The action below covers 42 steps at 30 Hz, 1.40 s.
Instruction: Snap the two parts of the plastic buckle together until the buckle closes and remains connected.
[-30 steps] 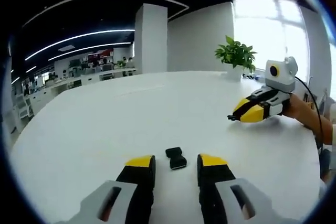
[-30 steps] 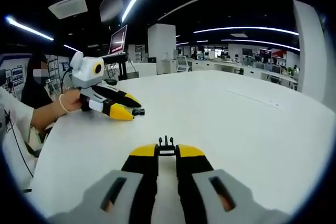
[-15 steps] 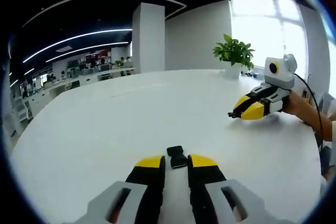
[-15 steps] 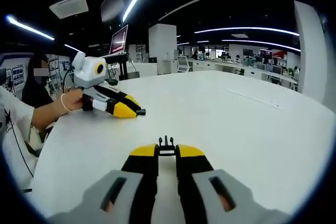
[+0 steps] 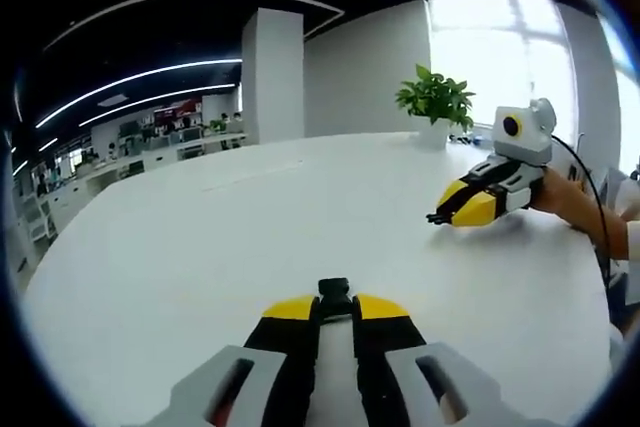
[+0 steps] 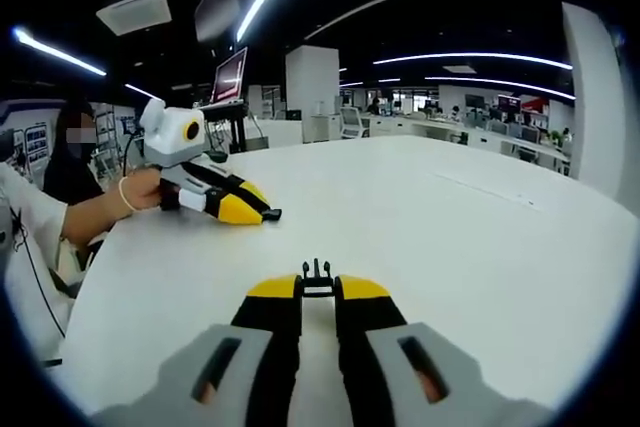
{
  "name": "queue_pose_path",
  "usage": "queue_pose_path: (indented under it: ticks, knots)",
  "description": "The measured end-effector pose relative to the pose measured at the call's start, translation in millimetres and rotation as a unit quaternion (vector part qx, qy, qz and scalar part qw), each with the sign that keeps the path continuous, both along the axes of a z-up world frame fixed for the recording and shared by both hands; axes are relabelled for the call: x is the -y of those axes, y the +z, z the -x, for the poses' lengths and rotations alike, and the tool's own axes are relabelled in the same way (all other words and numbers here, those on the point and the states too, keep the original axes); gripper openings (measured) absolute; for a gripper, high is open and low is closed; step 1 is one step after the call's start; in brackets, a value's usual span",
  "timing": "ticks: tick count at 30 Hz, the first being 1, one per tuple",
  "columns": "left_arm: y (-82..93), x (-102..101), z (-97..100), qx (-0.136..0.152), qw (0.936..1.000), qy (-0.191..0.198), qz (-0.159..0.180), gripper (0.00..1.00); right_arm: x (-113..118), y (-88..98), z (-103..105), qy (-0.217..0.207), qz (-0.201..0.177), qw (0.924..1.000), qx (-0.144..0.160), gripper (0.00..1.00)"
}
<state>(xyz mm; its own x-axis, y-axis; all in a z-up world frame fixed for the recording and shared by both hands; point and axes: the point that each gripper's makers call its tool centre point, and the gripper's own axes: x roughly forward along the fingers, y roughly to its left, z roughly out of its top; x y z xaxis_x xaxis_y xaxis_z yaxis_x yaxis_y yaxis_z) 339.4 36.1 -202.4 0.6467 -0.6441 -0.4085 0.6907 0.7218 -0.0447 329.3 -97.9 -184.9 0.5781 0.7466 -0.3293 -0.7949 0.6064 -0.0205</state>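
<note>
Left gripper pinches the socket; right gripper pinches the pronged half, both seemingly low over the table. Well apart: align prongs squarely with socket mouth, push straight.

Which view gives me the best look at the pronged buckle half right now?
The right gripper view: the pronged half sits close, pinched at the right gripper tips, prongs pointing away. In the left gripper view it is just a small dark tip on that distant gripper.

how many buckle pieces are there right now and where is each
2. The socket half is pinched between the left gripper tips. The pronged half is pinched between the right gripper tips. Both over the white table.
</note>
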Motion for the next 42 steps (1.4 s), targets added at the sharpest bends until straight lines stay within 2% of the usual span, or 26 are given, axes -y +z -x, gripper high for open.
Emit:
queue_pose_path:
  ticks: [4,6,7,12,13,18,22,27,36,38,40,42]
  knots:
    - [2.6,7.7,3.5,0.000,0.9997,-0.025,0.006,0.12,-3.4,-1.6,1.8,0.008,0.000,1.0000,-0.003,0.12]
    - [7.3,15.8,5.8,0.016,0.9980,-0.061,0.005,0.12,-5.7,-1.7,3.1,0.016,0.003,0.9999,0.000,0.12]
    - [7.6,14.8,5.7,0.011,0.9985,-0.053,0.006,0.12,-6.9,-1.1,4.0,0.019,0.002,0.9998,0.002,0.12]
    - [15.5,25.9,10.0,0.022,0.9949,-0.096,0.018,0.12,-10.0,-1.2,6.5,0.030,0.006,0.9995,0.005,0.12]
    - [14.9,25.5,9.9,0.015,0.9951,-0.095,0.022,0.12,-10.5,-1.7,7.1,0.031,0.006,0.9995,0.005,0.12]
    - [12.0,29.9,15.4,0.022,0.9922,-0.123,0.005,0.12,-16.7,-1.1,11.9,0.048,-0.004,0.9989,0.000,0.12]
    - [15.1,33.7,17.9,0.023,0.9904,-0.136,0.011,0.12,-19.9,0.4,11.7,0.055,-0.001,0.9985,0.002,0.12]
    - [21.0,39.6,19.3,0.029,0.9853,-0.168,0.015,0.12,-22.7,5.2,11.8,0.059,0.008,0.9982,0.010,0.12]
    - [19.5,43.5,17.1,0.043,0.9766,-0.210,-0.021,0.12,-24.7,18.6,1.6,0.054,0.007,0.9981,0.027,0.12]
    - [21.3,43.8,17.4,0.043,0.9747,-0.219,-0.017,0.12,-27.2,19.7,-0.4,0.056,0.004,0.9981,0.027,0.12]
    - [26.3,48.7,22.5,0.041,0.9680,-0.248,0.005,0.12,-29.9,19.6,-2.0,0.057,0.004,0.9980,0.027,0.12]
    - [25.6,47.5,21.3,0.036,0.9673,-0.251,0.003,0.12,-31.7,19.4,-4.6,0.056,0.005,0.9981,0.026,0.12]
